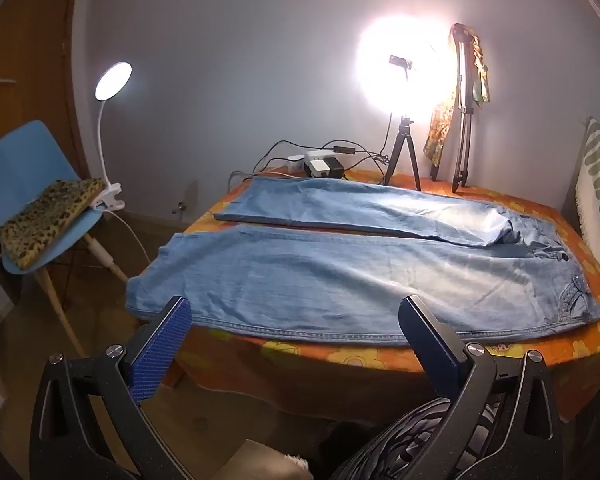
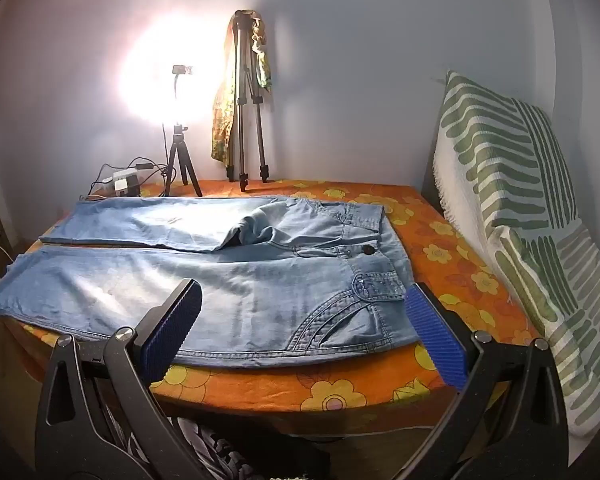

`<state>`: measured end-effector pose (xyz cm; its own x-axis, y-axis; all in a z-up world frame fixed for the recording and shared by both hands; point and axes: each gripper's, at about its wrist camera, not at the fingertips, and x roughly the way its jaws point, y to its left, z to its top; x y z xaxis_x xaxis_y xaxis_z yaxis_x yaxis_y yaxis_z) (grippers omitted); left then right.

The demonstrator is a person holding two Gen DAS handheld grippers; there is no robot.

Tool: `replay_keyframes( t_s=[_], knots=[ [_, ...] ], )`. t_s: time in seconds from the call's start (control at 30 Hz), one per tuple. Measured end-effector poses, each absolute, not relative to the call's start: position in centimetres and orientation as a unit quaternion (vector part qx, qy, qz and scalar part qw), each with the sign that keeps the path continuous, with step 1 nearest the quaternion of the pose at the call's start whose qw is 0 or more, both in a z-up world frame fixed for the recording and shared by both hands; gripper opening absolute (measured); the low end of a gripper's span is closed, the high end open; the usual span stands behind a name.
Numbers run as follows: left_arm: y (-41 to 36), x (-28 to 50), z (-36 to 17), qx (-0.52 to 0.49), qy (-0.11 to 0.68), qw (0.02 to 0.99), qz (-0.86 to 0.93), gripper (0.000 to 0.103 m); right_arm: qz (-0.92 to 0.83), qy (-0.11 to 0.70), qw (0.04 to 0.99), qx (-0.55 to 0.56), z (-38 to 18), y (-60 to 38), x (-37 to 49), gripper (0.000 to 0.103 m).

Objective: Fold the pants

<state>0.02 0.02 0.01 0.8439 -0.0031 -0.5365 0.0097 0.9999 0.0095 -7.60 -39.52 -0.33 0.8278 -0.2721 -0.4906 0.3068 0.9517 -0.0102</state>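
Pants: the jeans (image 1: 340, 276) lie flat on the flowered table (image 2: 440, 248), legs apart, waistband to my right; nothing folded yet, I judge
Left gripper (image 1: 296, 320): fingers spread wide, empty, near the leg's front seam
Right gripper (image 2: 304, 308): likewise spread, empty, by the hip pocket; placed, I judge, to pinch that near edge

Pale wall (image 1: 240, 60); glaring lamp (image 1: 400, 64); blue chair (image 1: 24, 160)
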Motion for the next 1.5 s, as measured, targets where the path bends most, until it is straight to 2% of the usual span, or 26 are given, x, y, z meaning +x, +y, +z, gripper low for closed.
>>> replay_keyframes(
  t_s=[0.1, 0.3, 1.5],
  knots=[
    [0.1, 0.1, 0.1, 0.003, 0.279, 0.96, -0.006, 0.103, -0.157, 0.229, 0.96, 0.017, -0.5, -39.2, -7.9, 0.103],
    [-1.8, 1.0, 0.0, 0.01, 0.287, 0.958, -0.004, 0.103, -0.158, 0.235, 0.959, 0.014, -0.2, -38.9, -7.8, 0.103],
    [-0.9, 0.2, 0.3, 0.0, 0.283, 0.959, -0.026, 0.103, -0.156, 0.242, 0.958, 0.016, -0.7, -38.7, -7.9, 0.103]
  ],
)
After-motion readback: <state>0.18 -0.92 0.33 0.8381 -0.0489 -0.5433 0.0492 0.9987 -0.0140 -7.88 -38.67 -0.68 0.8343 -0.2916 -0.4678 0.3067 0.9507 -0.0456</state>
